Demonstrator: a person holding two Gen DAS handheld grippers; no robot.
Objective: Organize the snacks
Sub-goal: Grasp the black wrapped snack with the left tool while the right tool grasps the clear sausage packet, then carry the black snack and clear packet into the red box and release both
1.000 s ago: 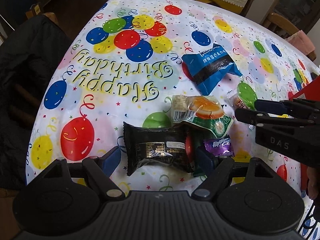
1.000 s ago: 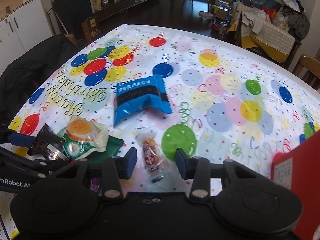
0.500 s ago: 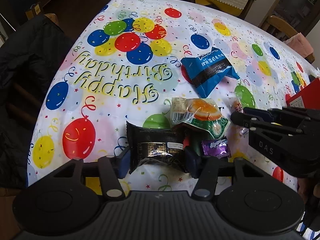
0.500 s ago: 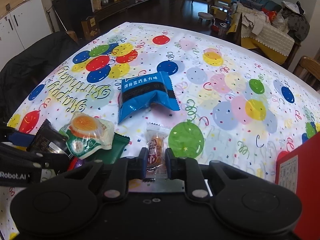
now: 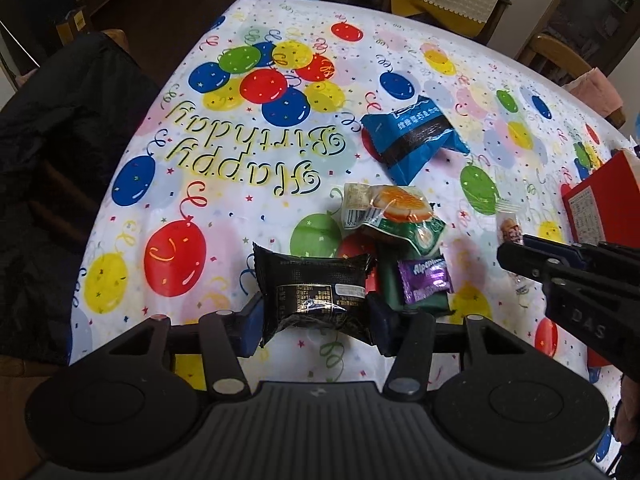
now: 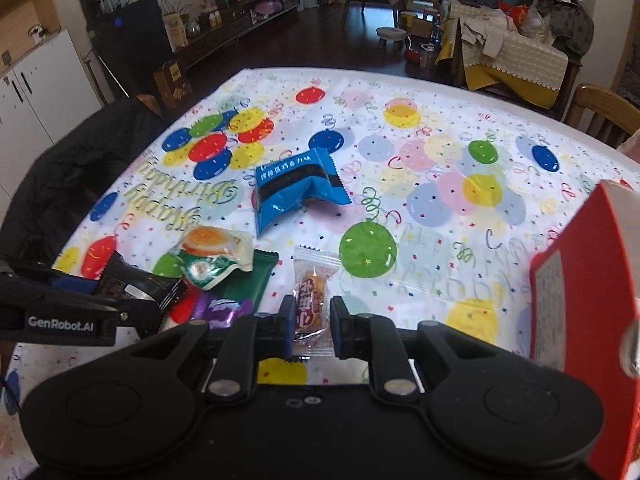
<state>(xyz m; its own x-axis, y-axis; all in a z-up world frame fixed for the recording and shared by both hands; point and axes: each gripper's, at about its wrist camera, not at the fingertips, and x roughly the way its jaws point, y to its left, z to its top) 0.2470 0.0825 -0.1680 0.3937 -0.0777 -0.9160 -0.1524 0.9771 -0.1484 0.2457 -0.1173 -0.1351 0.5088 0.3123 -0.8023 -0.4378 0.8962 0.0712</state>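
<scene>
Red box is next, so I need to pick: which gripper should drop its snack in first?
Right. The right gripper, shut on the small clear candy, sits beside the red box; the left gripper grips the black packet farther away.

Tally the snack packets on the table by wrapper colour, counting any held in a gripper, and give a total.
Black packet: 1
Blue packet: 1
Dark green packet: 1
Purple candy: 1
White-and-green packet with an orange picture: 1
Clear-wrapped candy: 1
Total: 6

snack packets (image 5: 414,138): 6 | red box (image 6: 580,304): 1 | tools (image 6: 310,322): 2
</scene>
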